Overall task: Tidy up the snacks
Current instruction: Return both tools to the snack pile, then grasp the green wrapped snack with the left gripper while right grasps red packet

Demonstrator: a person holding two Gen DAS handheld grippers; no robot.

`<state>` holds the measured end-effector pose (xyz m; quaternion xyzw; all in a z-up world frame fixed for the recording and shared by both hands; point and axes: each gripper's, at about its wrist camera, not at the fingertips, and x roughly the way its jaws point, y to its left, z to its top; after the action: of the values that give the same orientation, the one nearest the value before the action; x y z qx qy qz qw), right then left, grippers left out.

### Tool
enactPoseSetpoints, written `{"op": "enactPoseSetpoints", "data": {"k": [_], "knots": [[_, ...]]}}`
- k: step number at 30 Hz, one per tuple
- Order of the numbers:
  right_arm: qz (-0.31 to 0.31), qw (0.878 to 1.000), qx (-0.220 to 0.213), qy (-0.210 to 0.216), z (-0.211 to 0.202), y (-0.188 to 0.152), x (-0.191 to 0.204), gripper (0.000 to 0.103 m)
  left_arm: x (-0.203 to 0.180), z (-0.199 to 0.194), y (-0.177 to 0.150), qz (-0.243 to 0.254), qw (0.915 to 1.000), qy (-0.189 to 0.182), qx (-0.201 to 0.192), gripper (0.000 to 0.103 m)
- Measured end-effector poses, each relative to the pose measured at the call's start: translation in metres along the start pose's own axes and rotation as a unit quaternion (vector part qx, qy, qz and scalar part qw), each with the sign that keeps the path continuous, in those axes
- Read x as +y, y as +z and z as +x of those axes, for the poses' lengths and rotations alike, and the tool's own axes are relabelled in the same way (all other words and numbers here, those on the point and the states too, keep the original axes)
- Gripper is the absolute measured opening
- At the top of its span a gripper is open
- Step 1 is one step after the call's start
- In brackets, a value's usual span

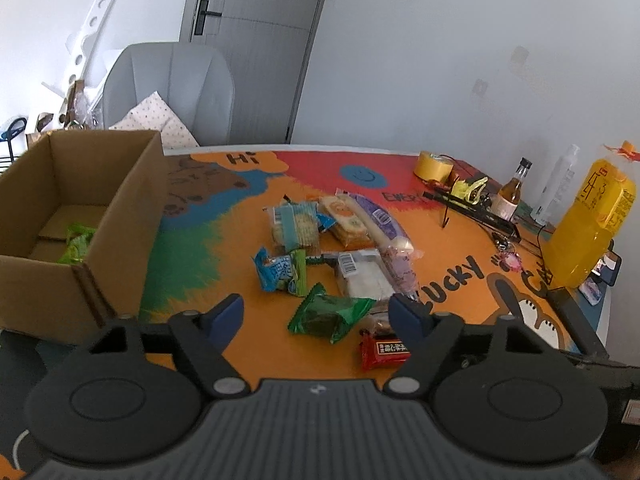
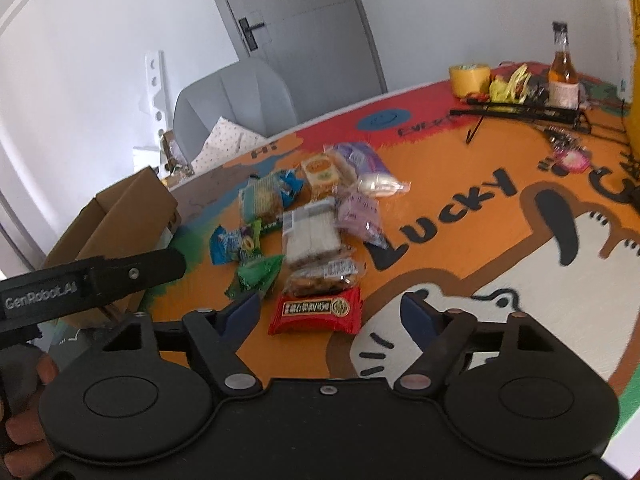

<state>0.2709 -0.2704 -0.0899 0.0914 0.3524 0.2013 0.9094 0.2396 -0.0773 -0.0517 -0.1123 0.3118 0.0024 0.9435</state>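
Observation:
Several snack packs lie in a pile on the colourful table mat [image 1: 248, 344]. A green pack [image 1: 330, 312] lies between the fingertips of my open, empty left gripper [image 1: 316, 310], just ahead of it. A red pack [image 1: 384, 350] lies at its right finger. A cardboard box [image 1: 86, 216] stands at the left with a light green snack [image 1: 76, 242] inside. In the right wrist view, my right gripper [image 2: 332, 308] is open and empty, with the red pack [image 2: 316, 310] between its fingertips. The green pack [image 2: 256, 274] and the box [image 2: 120, 208] lie to its left.
A yellow tape roll [image 1: 432, 164], a small bottle [image 1: 512, 192], a black rack [image 1: 472, 204] and a tall yellow bag [image 1: 592, 224] stand along the table's far right. A grey chair [image 1: 168, 88] is behind the table. The left gripper's body [image 2: 88, 280] reaches into the right wrist view.

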Motion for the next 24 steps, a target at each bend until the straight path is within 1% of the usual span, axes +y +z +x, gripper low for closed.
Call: {"op": "enactPoseSetpoints", "data": {"k": [7,13,16,18,19,22,23,24], "knots": [[0.0,1.0,0.018,-0.001,0.021,-0.001,0.0,0.075,0.003,0.019,0.001,-0.001,0.9999,0.004,0.013,0.073],[-0.002,1.0,0.027,-0.004,0.038,0.0,0.003,0.075,0.007,0.032,0.0,-0.002,0.9997,0.009,0.024,0.073],[-0.014,0.999,0.028,-0.008,0.044,-0.001,0.006,0.075,0.008,0.037,0.0,-0.001,0.9995,0.009,0.03,0.073],[-0.032,0.999,0.025,-0.019,0.045,-0.002,0.008,0.066,0.008,0.041,0.0,0.0,0.9994,0.007,0.033,0.073],[-0.037,0.999,0.024,-0.021,0.045,-0.002,0.008,0.059,0.008,0.042,0.001,0.001,0.9994,0.008,0.034,0.073],[-0.021,0.999,0.028,-0.003,0.044,0.002,-0.001,0.043,0.005,0.047,0.001,0.005,0.9993,0.007,0.037,0.073],[-0.013,0.999,0.03,0.003,0.043,0.003,-0.006,0.039,0.004,0.049,0.002,0.007,0.9993,0.006,0.037,0.074],[-0.007,1.0,0.03,0.005,0.043,0.004,-0.009,0.037,0.003,0.051,0.002,0.008,0.9992,0.005,0.038,0.074]]}}
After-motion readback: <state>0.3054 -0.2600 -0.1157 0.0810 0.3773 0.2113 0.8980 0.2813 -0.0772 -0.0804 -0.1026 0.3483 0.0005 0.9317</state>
